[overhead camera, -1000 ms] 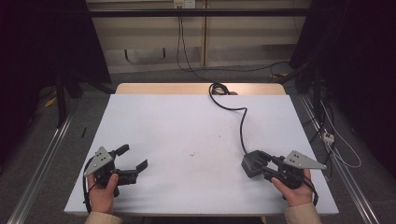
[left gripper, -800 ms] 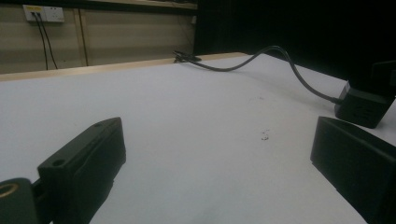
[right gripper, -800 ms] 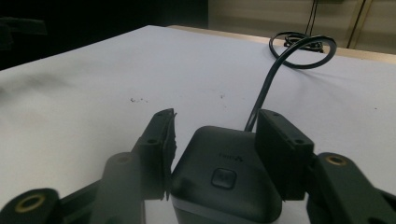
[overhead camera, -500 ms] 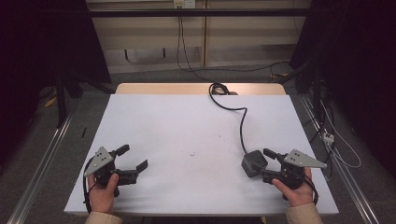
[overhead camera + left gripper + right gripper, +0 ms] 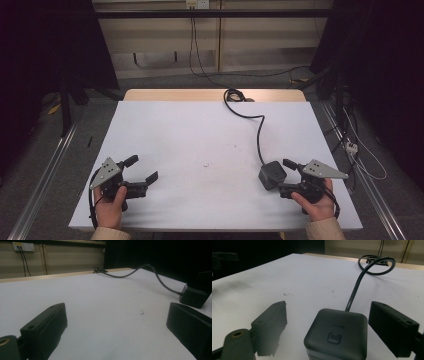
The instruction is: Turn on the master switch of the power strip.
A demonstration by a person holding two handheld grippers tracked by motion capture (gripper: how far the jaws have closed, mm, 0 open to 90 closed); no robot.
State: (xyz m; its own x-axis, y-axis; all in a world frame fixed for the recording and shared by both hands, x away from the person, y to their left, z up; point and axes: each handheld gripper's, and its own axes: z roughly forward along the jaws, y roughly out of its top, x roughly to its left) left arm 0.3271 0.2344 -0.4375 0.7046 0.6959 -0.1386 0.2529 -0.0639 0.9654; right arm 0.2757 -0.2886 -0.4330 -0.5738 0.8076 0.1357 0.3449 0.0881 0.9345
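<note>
1 black box (image 5: 335,335) with 1 cable (image 5: 259,134); 2 grippers apart.

This looks like a lab or test room set up for recording, not a home. A plain white table (image 5: 200,145) stands alone on a grey carpeted floor (image 5: 45,165). Metal rails (image 5: 42,175) run along the floor at 9 and 3 o'clock. Black curtains (image 5: 40,45) hang at 10 and 2 o'clock. At 12 o'clock, beige wall panels (image 5: 250,45) carry a wall socket (image 5: 196,4) with cables hanging down.
</note>
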